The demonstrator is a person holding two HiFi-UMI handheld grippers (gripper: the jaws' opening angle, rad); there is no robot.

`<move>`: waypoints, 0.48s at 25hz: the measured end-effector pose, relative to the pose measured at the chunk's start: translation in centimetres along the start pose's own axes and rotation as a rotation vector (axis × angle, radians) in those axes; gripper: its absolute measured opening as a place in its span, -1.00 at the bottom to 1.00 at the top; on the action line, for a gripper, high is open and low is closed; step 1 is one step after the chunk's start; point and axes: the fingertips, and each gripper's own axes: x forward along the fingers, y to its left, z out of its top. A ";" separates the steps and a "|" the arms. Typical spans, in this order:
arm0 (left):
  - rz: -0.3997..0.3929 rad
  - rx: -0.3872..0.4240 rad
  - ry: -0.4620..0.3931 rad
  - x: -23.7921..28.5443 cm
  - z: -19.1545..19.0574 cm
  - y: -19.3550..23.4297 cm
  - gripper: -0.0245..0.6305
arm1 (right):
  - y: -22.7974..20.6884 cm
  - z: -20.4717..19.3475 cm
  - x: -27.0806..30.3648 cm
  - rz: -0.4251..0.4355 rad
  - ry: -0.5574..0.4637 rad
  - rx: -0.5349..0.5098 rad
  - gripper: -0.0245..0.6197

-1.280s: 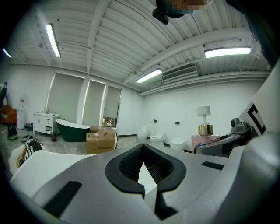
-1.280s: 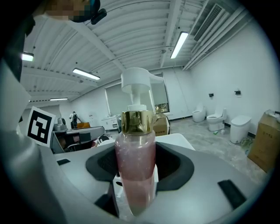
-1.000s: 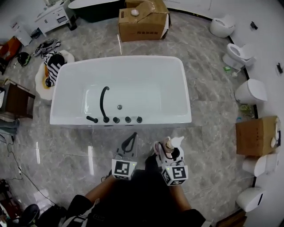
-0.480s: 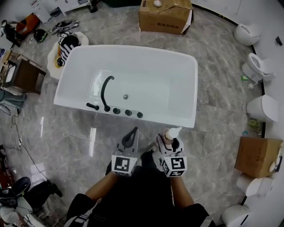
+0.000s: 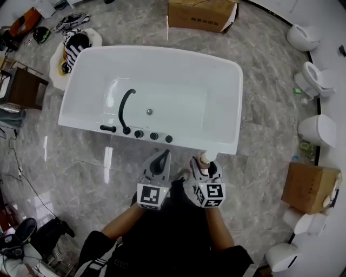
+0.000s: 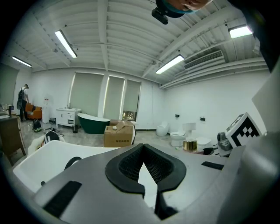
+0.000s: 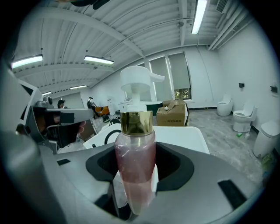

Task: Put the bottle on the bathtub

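The white bathtub (image 5: 227,145) lies across the middle of the head view, with a black faucet (image 5: 125,108) and black knobs (image 5: 154,136) on its near rim. My right gripper (image 5: 208,165) is shut on the bottle (image 5: 205,159), a clear pinkish bottle (image 7: 134,162) with a gold collar and a white pump. It stands upright between the jaws of the right gripper (image 7: 135,173), just before the tub's near rim, right of the knobs. My left gripper (image 5: 160,162) hangs beside it to the left, shut and empty, its tips (image 6: 143,151) meeting over the tub rim (image 6: 39,155).
A cardboard box (image 5: 201,13) stands beyond the tub. Toilets (image 5: 319,130) and another box (image 5: 311,186) line the right wall. A basin holding striped cloth (image 5: 75,43) and a brown stand (image 5: 21,89) are at the left. The floor is grey marble.
Both grippers have moved forward and down toward the tub's near rim, the bottle going with the right one. The pump head now reaches the rim's edge.
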 end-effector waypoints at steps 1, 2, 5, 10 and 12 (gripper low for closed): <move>-0.006 0.005 -0.003 0.4 0.0 0.2 -0.88 | -0.1 -0.3 0.7 -0.003 0.011 -0.004 -0.25; -0.011 0.013 -0.009 0.9 0.1 0.3 -0.88 | -0.4 -0.7 1.5 -0.008 0.023 -0.008 -0.25; -0.035 0.042 -0.018 2.6 0.3 0.6 -0.88 | -1.5 -2.2 3.9 -0.029 0.061 -0.005 -0.25; -0.043 0.027 -0.004 4.1 -0.3 2.3 -0.88 | -2.3 -4.7 7.5 -0.040 0.118 0.021 -0.25; -0.043 0.031 0.007 4.9 -0.7 2.8 -0.88 | -2.9 -5.7 8.8 -0.045 0.143 0.023 -0.25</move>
